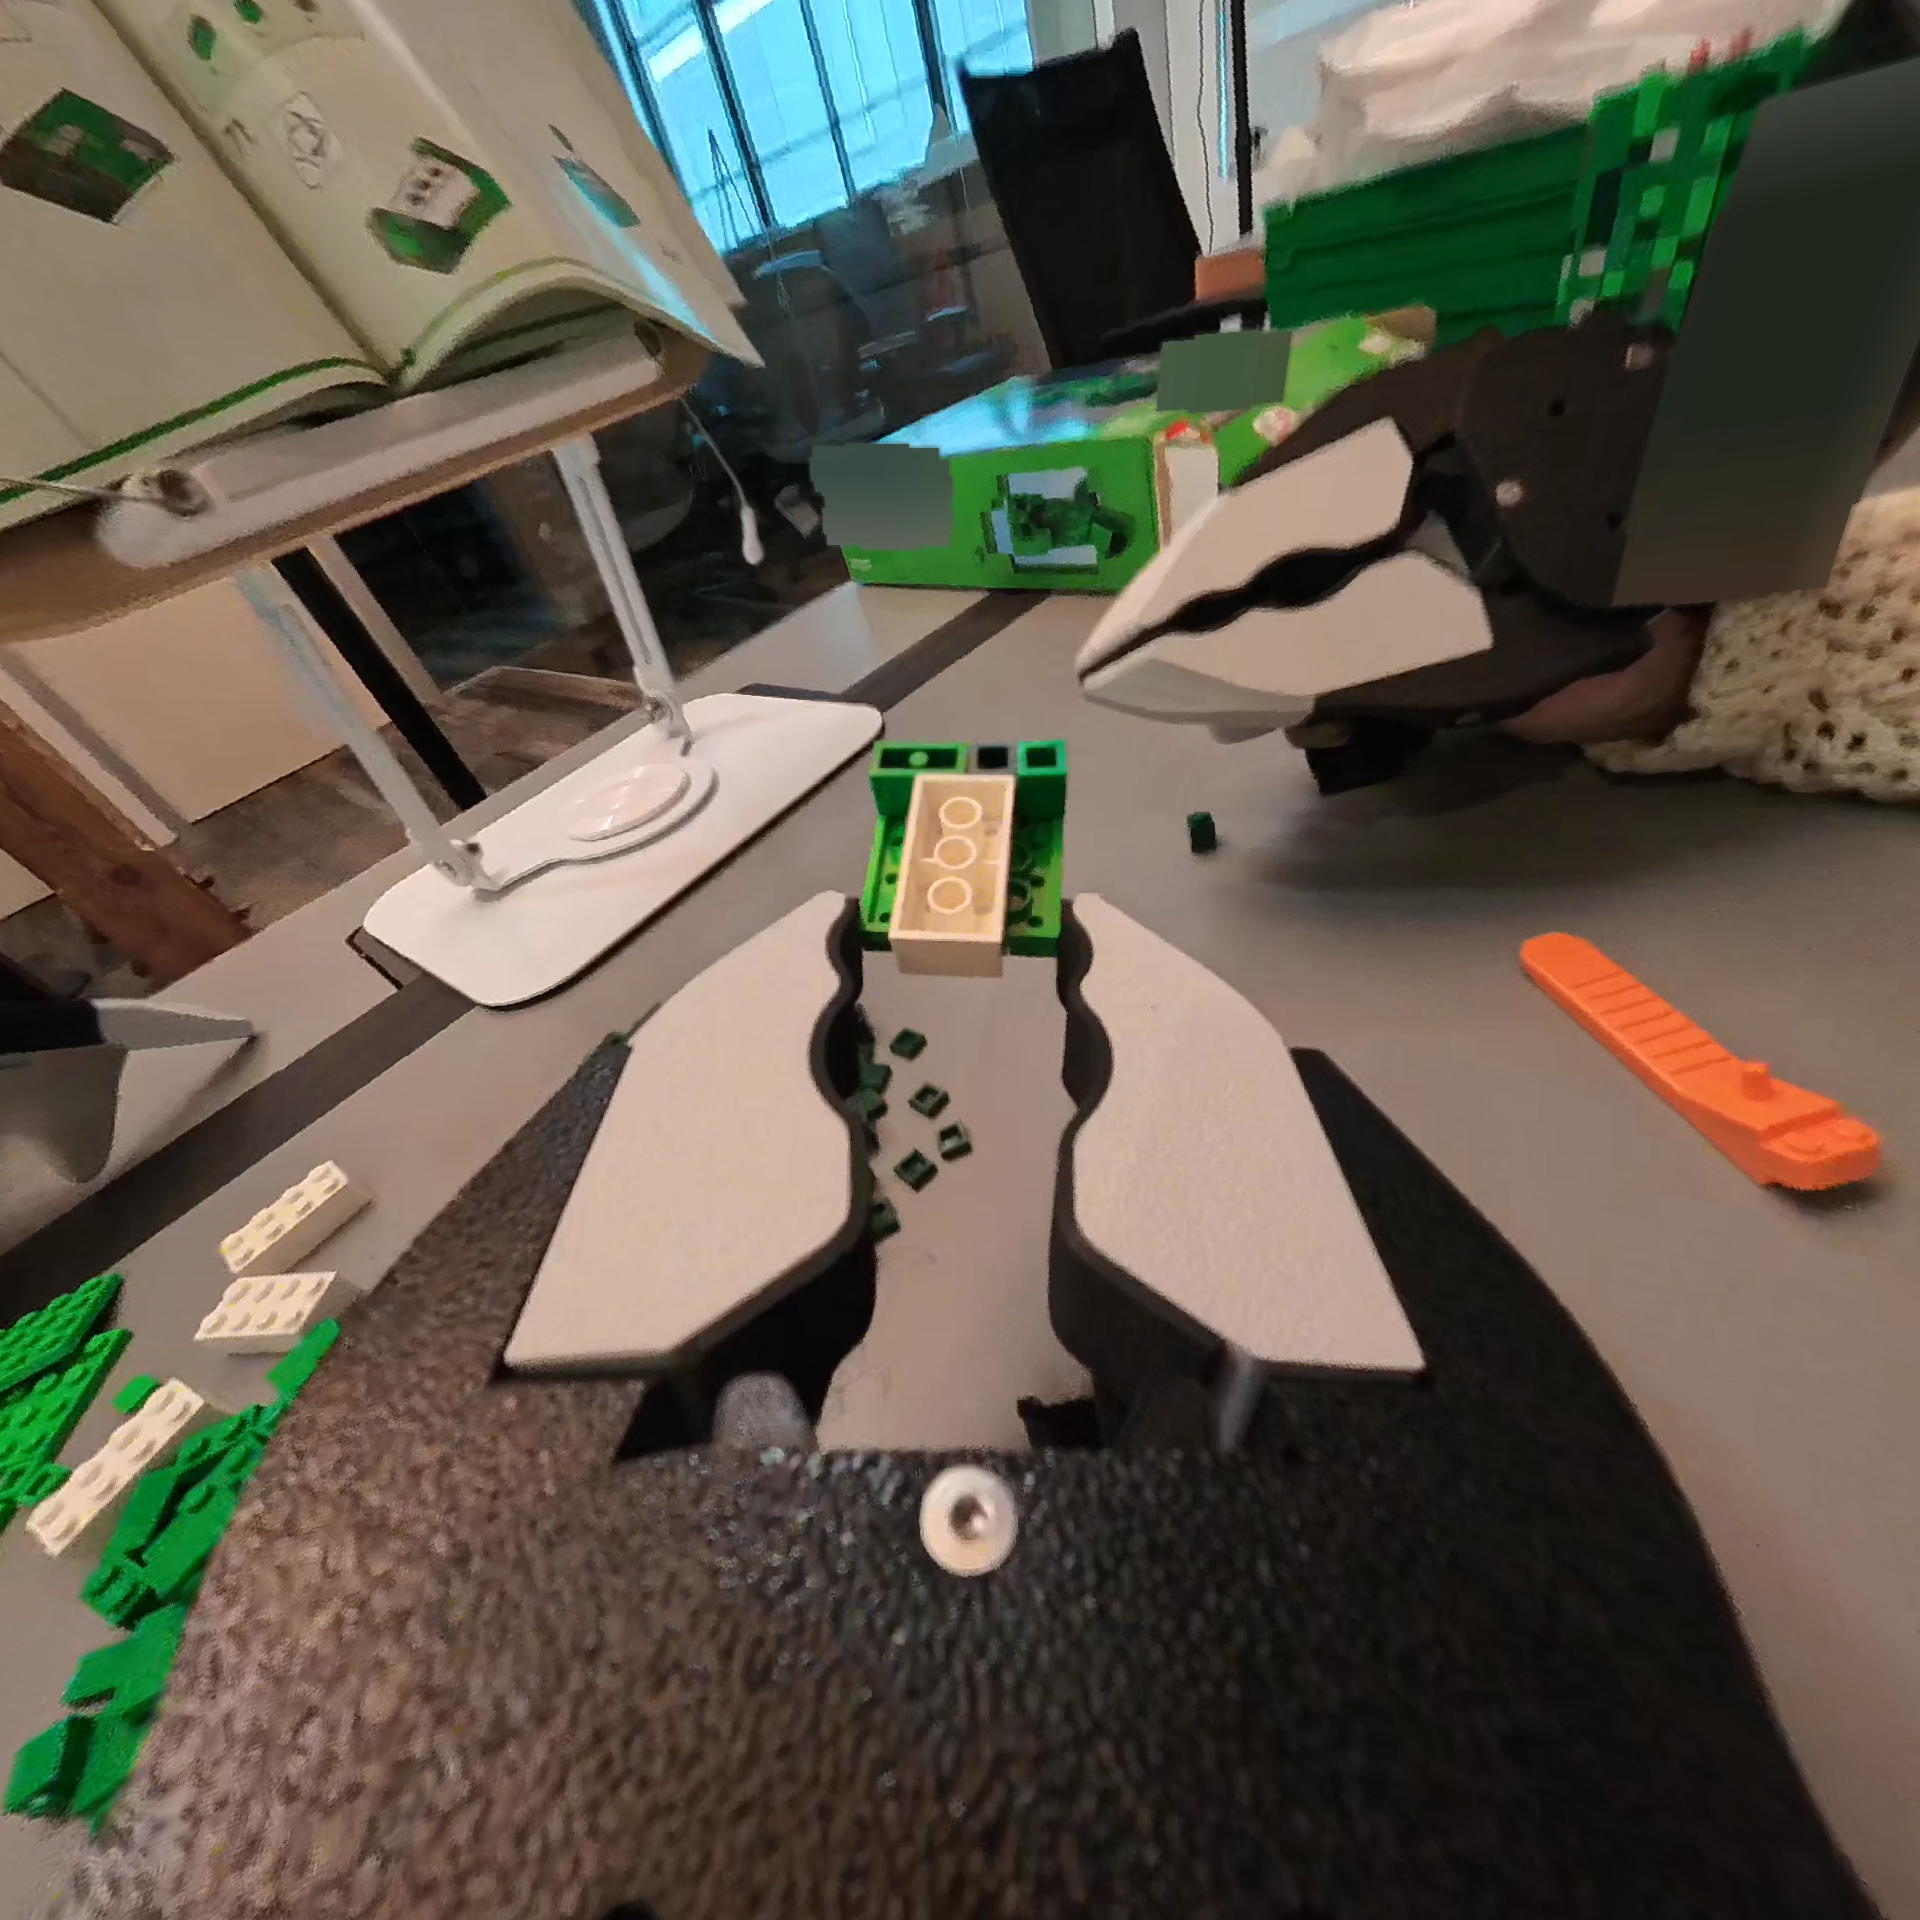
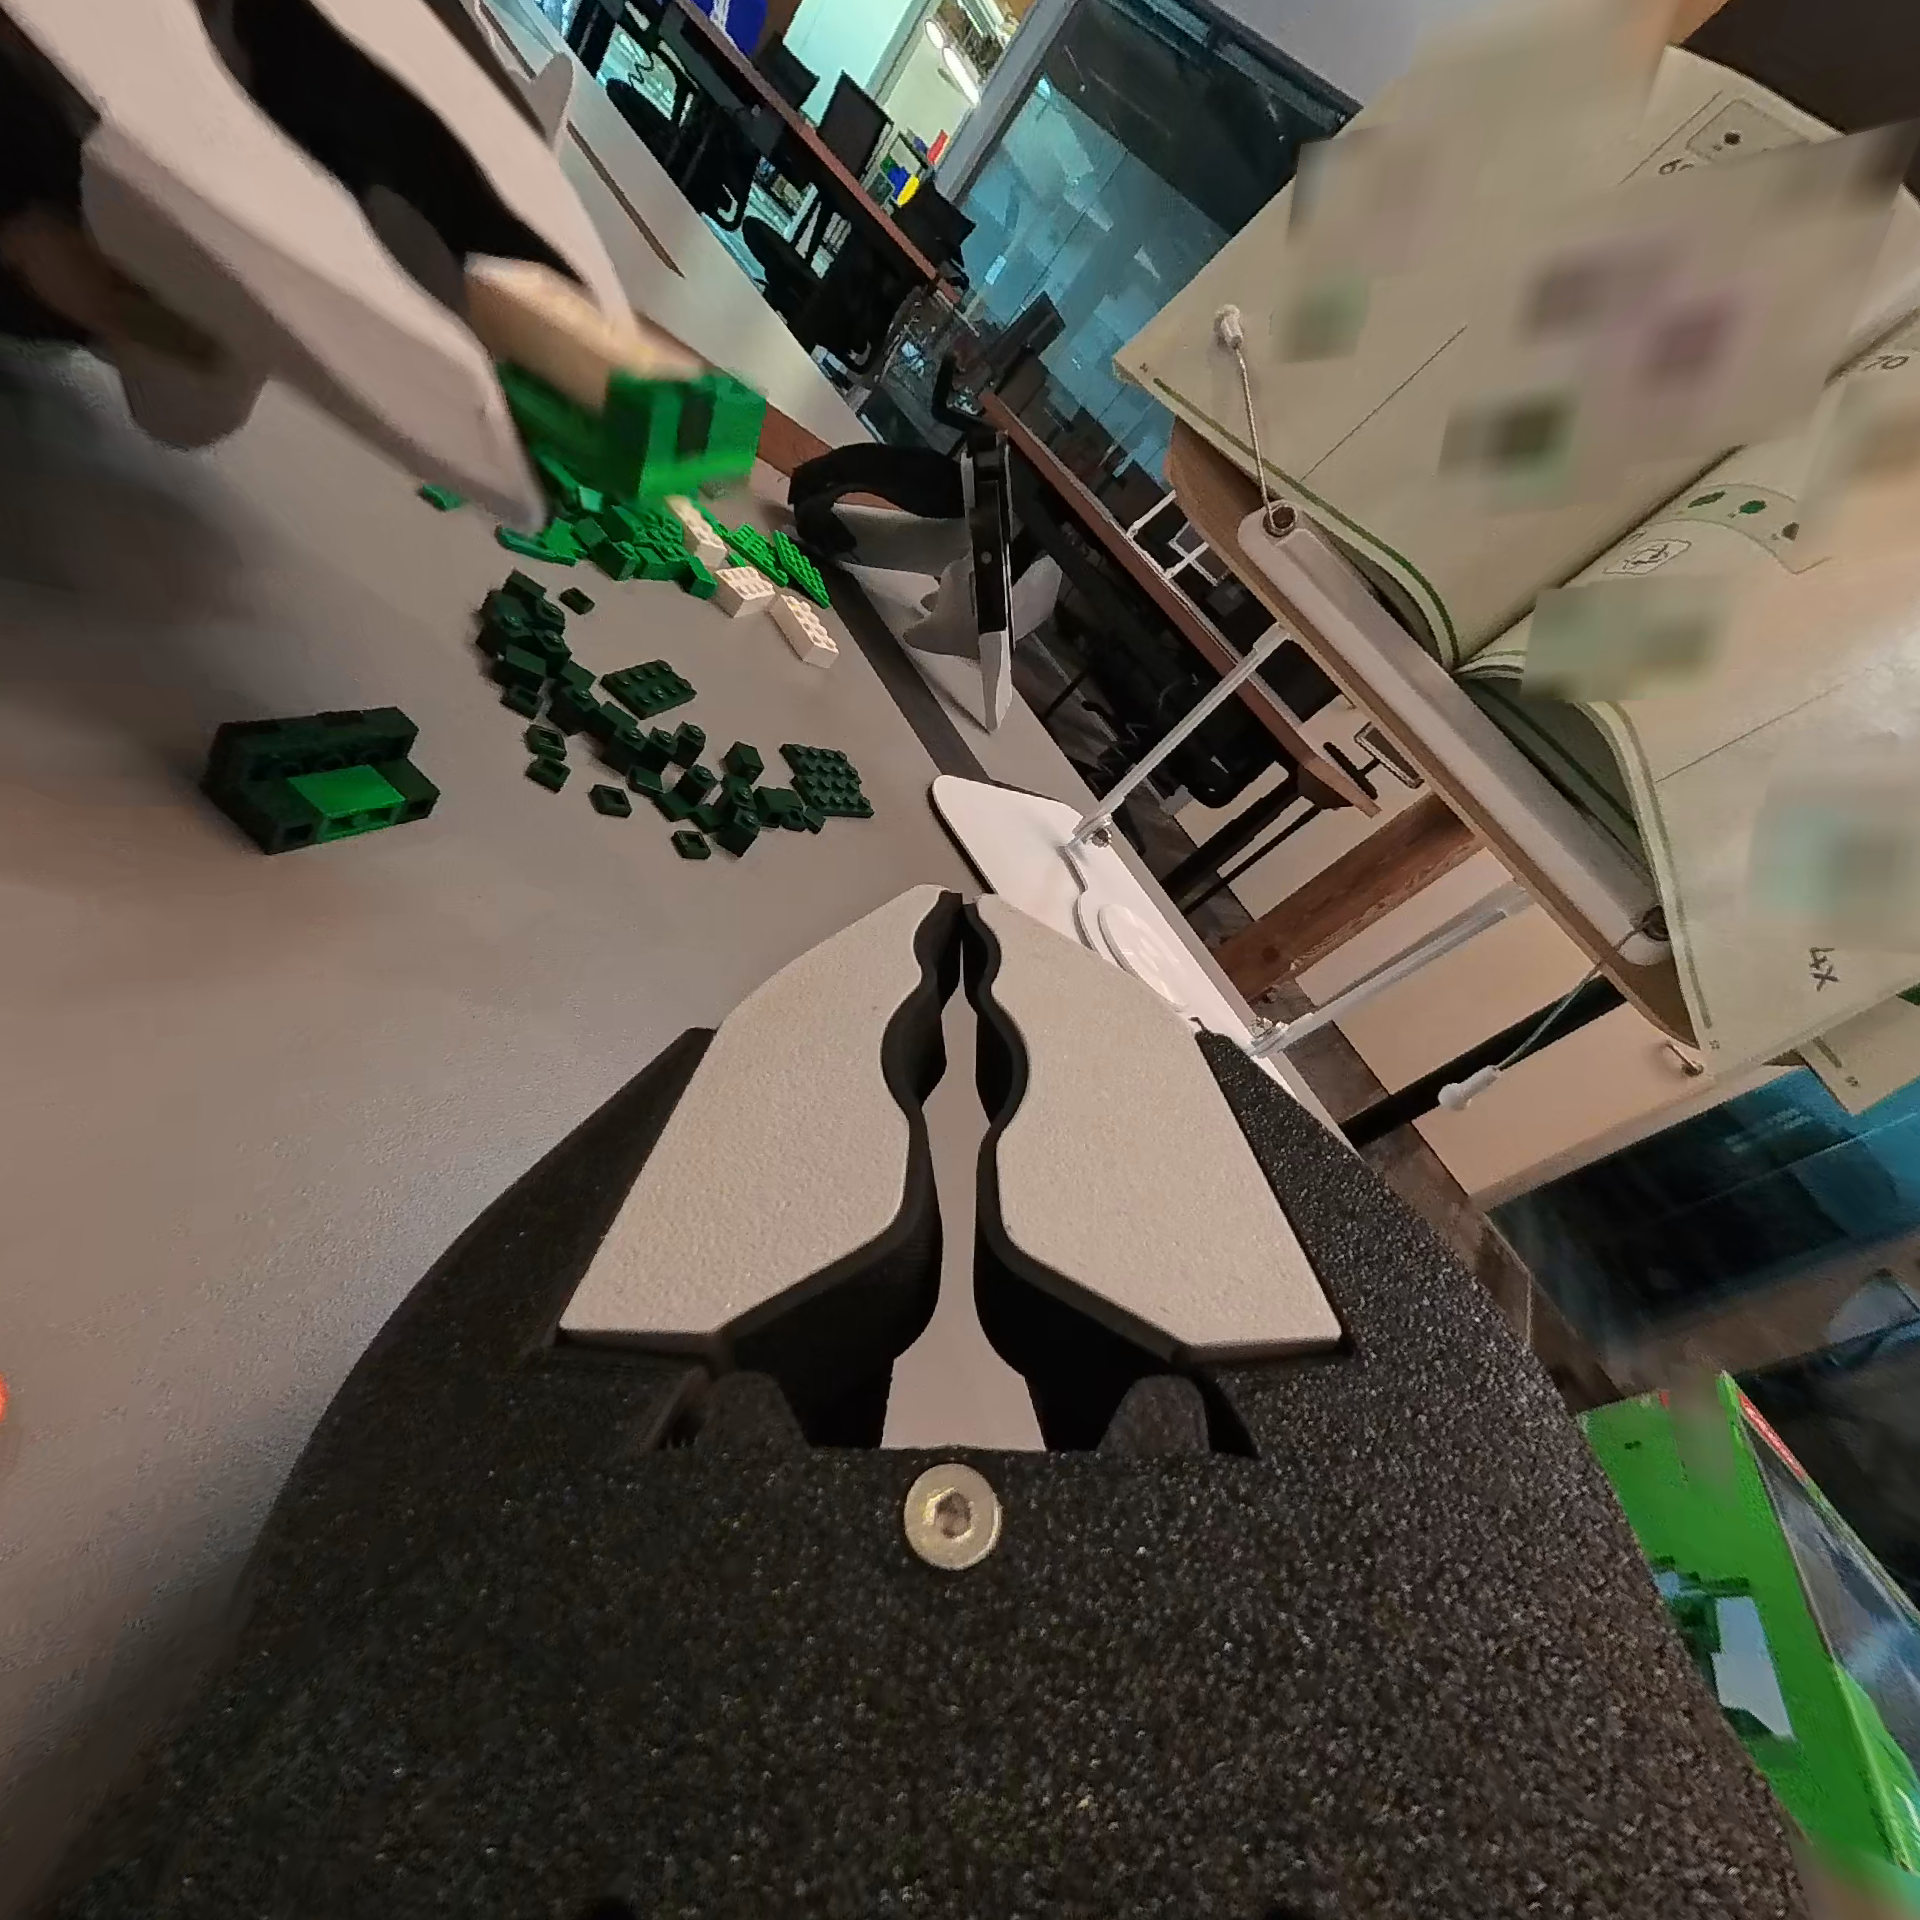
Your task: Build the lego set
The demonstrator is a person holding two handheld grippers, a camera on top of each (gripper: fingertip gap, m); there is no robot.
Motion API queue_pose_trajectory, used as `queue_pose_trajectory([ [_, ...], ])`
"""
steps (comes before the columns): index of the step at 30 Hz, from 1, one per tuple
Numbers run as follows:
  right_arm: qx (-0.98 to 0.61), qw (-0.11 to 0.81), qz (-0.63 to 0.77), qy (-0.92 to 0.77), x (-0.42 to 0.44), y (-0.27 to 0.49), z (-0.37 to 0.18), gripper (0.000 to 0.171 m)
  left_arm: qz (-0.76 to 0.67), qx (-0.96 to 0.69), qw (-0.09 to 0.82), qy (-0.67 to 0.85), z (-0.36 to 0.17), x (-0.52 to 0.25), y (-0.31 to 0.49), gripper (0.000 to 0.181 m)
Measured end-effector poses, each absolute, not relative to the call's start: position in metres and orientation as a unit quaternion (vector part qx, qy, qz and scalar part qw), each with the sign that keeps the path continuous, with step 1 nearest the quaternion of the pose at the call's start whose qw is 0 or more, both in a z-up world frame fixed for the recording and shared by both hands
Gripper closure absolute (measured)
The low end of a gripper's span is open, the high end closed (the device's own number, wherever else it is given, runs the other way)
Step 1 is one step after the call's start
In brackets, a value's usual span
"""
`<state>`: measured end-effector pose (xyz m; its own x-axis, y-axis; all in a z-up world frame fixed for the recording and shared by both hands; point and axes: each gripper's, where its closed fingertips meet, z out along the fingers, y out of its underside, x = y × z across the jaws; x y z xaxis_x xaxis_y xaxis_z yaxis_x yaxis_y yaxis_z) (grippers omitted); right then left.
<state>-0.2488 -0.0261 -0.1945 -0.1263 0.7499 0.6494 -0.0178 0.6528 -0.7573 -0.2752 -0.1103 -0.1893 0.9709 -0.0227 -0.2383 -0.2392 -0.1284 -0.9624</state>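
Observation:
My left gripper (image 1: pixel 961 935) is shut on a small bright green lego assembly (image 1: pixel 1039 821) and holds it by its sides at the fingertips, above the table. A white two-by-four brick (image 1: pixel 951 873) sits on the assembly, hollow underside facing the camera. The assembly (image 2: pixel 675 426) also shows blurred at the top left of the right wrist view, held by a left finger (image 2: pixel 312 312). My right gripper (image 2: pixel 958 906) is shut and empty; it hovers to the right of the assembly (image 1: pixel 1107 655).
A dark green sub-assembly (image 2: pixel 322 779), loose dark green pieces (image 2: pixel 644 748) and bright green and white bricks (image 2: pixel 727 561) lie on the grey table (image 2: pixel 312 1039). An orange brick separator (image 1: pixel 1704 1070) lies at right. An instruction book (image 1: pixel 312 208) rests on a white stand (image 1: pixel 623 831). A green box (image 1: pixel 1039 509) stands behind. The gap from one gripper's tips to the other's is roughly 10 cm. About 12 cm separates my left fingertips from the orange brick separator (image 1: pixel 1704 1070).

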Motion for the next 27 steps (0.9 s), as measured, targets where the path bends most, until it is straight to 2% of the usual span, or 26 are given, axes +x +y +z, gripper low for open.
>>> queue_pose_trajectory([
  [9, -0.268, 0.603, 0.317, -0.681, -0.249, -0.026, -0.195, 0.171, -0.145, -0.583, 0.796, -0.072, -0.140, -0.312, -0.147, 0.146],
  [27, -0.266, 0.602, 0.315, -0.683, -0.249, -0.027, -0.196, 0.171, -0.222, -0.496, 0.829, -0.134, -0.129, -0.336, -0.169, 0.146],
])
